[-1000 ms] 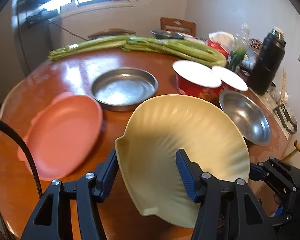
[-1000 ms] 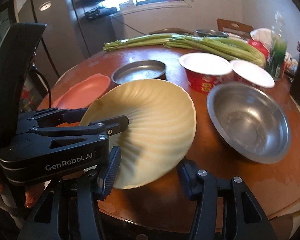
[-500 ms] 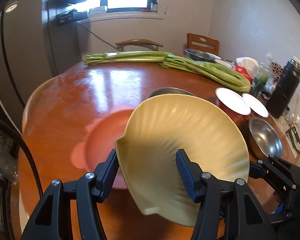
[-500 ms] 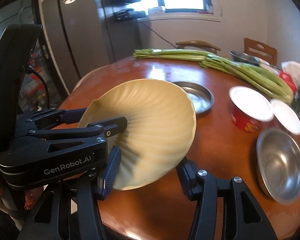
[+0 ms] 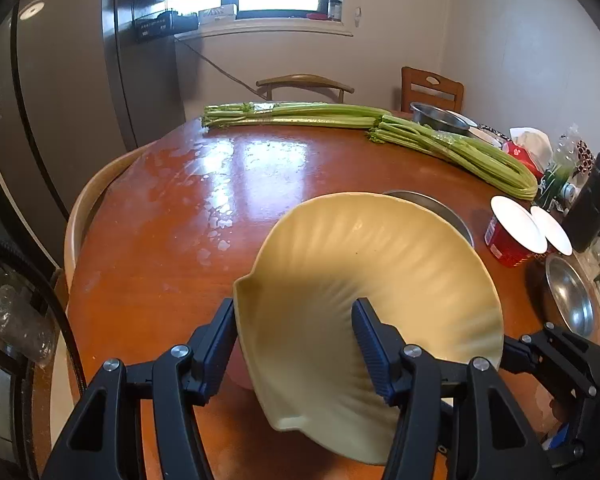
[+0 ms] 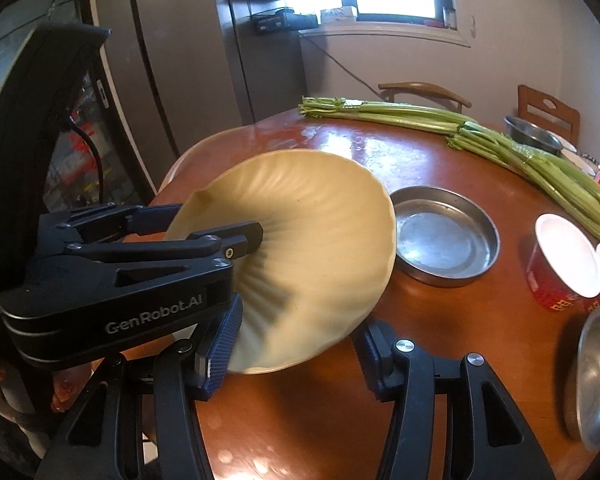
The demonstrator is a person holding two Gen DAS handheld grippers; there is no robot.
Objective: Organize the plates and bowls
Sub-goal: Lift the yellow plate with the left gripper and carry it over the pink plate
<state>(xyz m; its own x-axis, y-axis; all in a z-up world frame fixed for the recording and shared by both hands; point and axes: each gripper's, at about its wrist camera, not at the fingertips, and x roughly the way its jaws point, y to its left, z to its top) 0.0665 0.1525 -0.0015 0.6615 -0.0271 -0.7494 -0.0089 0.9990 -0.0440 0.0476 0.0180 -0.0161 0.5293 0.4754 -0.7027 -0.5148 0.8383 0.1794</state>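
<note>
You hold the yellow shell plate [image 5: 372, 292] up over the brown table [image 5: 204, 240], tipped on its edge. Your left gripper [image 5: 294, 344] and your right gripper [image 6: 296, 344] each pinch its rim. Its wide fan end points toward the metal pan [image 6: 444, 236].

The shell-shaped plate [image 5: 364, 280] hangs tilted above the counter [image 5: 204, 240], between the left gripper [image 5: 296, 344] and right gripper [image 6: 296, 344]. Behind it sits a round metal pan [image 6: 444, 236]. To the right stand 2 lidded cups [image 6: 560, 264], with a metal bowl [image 6: 596, 376] before them. Celery [image 5: 380, 128] lies along the far edge.
</note>
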